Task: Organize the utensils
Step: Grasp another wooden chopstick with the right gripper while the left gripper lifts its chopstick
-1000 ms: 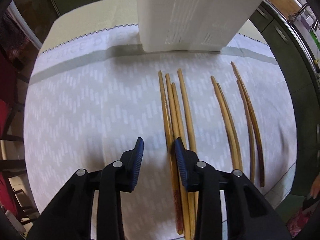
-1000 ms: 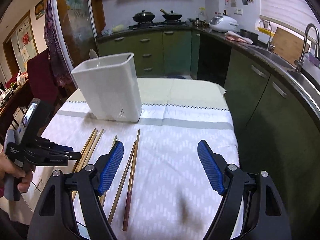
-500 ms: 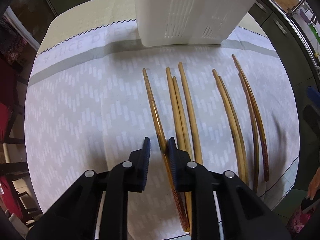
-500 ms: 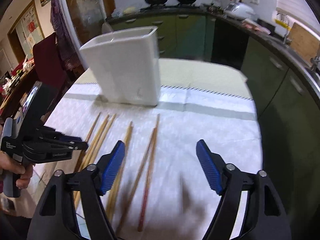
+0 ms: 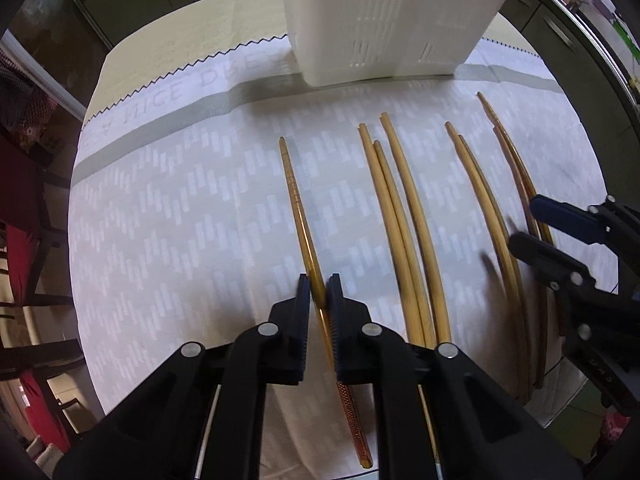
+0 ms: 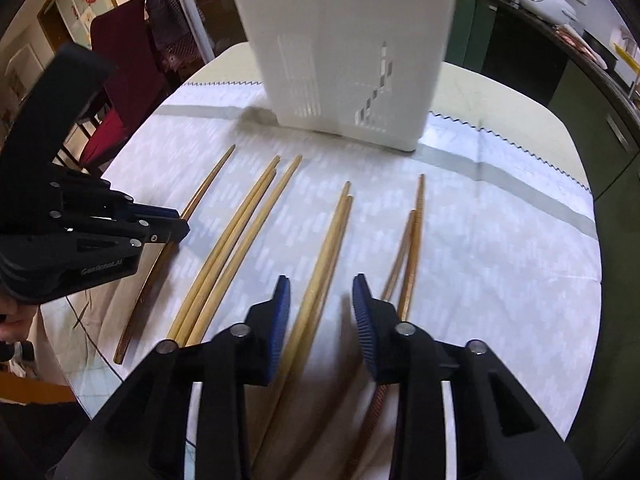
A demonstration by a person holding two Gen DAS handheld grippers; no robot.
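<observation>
Several wooden chopsticks lie side by side on the white patterned cloth in front of a white slotted utensil holder. My left gripper points down and is shut on the leftmost dark amber chopstick, gripping it near its middle. The same gripper and chopstick show at the left of the right wrist view. My right gripper hangs low over a pale pair of chopsticks. Its jaws are closing with the pair between them, and a gap shows on both sides.
Three pale chopsticks lie between the two grippers, and a darker pair lies right of my right gripper. The holder stands upright behind them. A red chair stands past the table's left edge, green cabinets at the right.
My left jaws closed onto the amber chopstick, which now lies apart from the pale ones. My right gripper came down and leftward over the pale pair, and its jaws narrowed a lot.
</observation>
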